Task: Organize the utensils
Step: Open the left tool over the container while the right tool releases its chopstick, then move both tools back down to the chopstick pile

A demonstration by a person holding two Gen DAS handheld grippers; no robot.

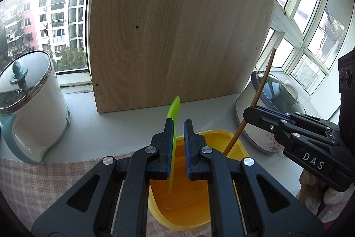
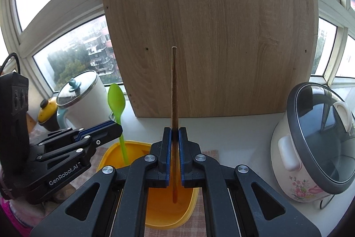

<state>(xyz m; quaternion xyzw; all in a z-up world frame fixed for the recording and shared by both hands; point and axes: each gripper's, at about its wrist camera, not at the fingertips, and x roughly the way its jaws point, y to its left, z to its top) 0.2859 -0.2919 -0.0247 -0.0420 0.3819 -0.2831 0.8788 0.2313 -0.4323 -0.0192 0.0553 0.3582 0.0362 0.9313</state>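
Bright window backlight, fisheye-warped edges

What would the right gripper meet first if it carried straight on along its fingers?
Probably the upright wooden board dead ahead of the right gripper, and the chopstick it holds would touch first; depth is unclear.
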